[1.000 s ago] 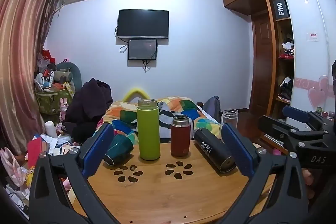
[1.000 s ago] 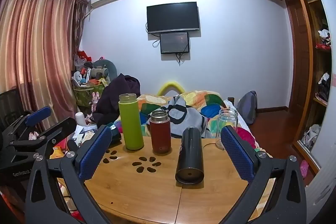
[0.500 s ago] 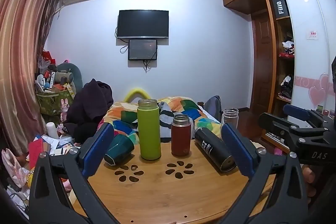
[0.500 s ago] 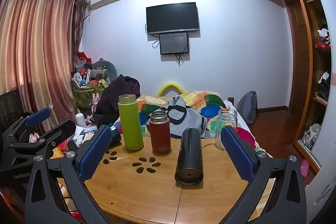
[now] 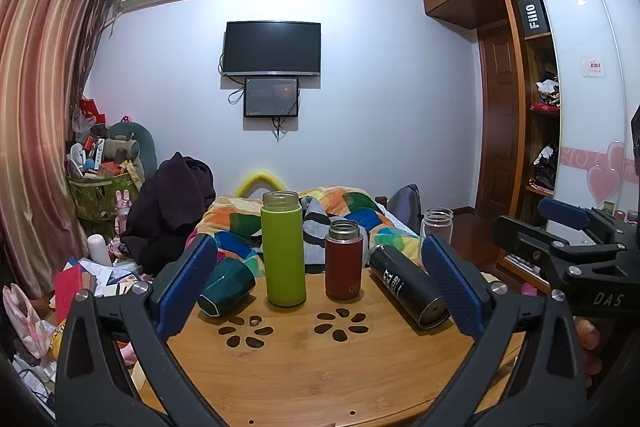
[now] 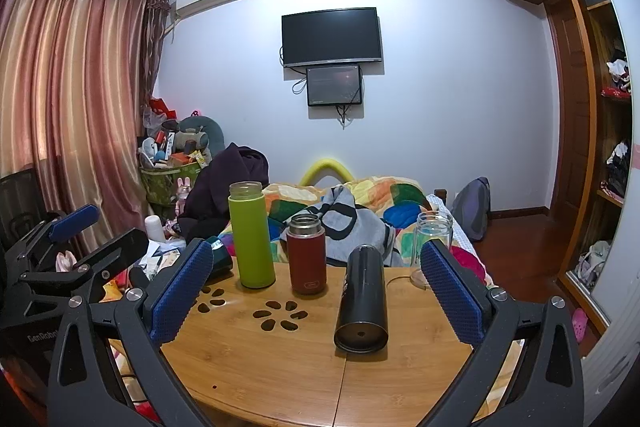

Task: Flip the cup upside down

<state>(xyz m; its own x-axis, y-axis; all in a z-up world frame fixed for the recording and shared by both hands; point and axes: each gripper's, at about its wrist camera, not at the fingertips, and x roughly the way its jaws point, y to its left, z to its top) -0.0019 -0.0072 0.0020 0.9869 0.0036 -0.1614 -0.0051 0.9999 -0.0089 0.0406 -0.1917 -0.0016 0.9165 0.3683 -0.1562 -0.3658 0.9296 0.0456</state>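
Observation:
A dark teal cup (image 5: 226,287) lies on its side at the table's left edge, half hidden behind my left finger; in the right wrist view only a sliver of this cup (image 6: 221,259) shows. A black flask (image 6: 362,307) lies on its side, base toward me; it also shows in the left wrist view (image 5: 408,287). A green bottle (image 5: 283,249), a red flask (image 5: 344,259) and a clear glass jar (image 6: 433,243) stand upright. My left gripper (image 5: 320,287) is open and empty in front of the table. My right gripper (image 6: 318,293) is open and empty.
The round wooden table (image 5: 320,367) has flower-shaped cutouts. Behind it is a bed with a colourful quilt (image 6: 380,203). Clutter and a basket (image 5: 100,195) stand at the left, a wardrobe (image 6: 600,147) at the right. The other gripper (image 5: 580,247) shows at the right edge.
Both grippers have drifted very slightly; the objects on the table have not moved. Both stay open.

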